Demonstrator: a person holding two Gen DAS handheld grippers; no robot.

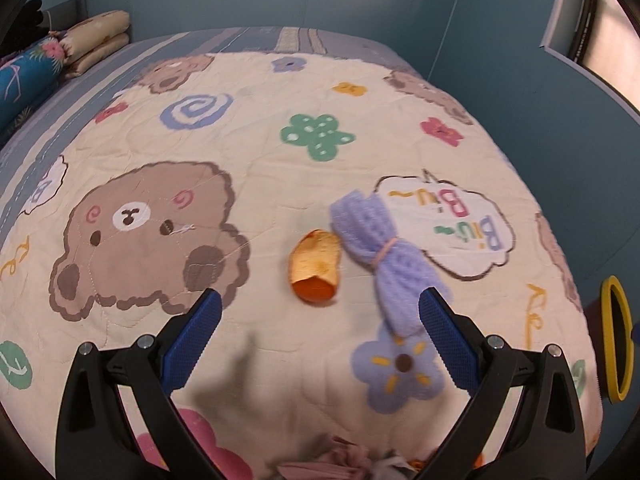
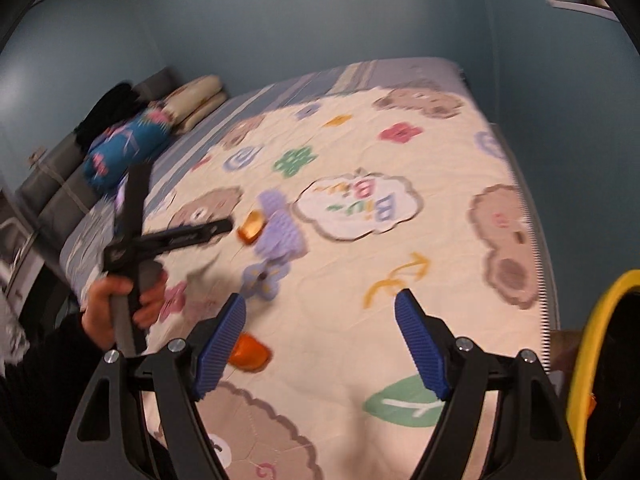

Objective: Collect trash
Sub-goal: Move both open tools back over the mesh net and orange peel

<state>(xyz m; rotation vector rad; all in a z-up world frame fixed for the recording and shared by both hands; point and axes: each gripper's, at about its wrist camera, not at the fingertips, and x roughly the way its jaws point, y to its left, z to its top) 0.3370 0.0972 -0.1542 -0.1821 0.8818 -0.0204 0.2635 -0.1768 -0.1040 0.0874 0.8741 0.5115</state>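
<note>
Left gripper point(image 1: 320, 312) jaws spread, empty, above quilt point(image 1: 256, 152). Right gripper point(image 2: 320, 316) jaws spread, empty. Second orange peel point(image 2: 249, 352) beside right gripper's left finger. Beyond: orange peel point(image 1: 316, 266) touching purple foam net point(image 1: 380, 248). Yellow-rimmed bin point(image 2: 592, 360) off bed's right edge.

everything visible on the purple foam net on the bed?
The purple foam net is a soft lavender mesh sleeve, ribbed and spongy-looking, cinched near its middle by a thin pinkish band so both ends flare. It lies flat and diagonal on the cartoon quilt, partly over the "Biu Biu" cloud print. Its upper end touches the orange peel. The open left claw is near its lower end; whether a finger touches it cannot be told. Nothing grips it.
</note>
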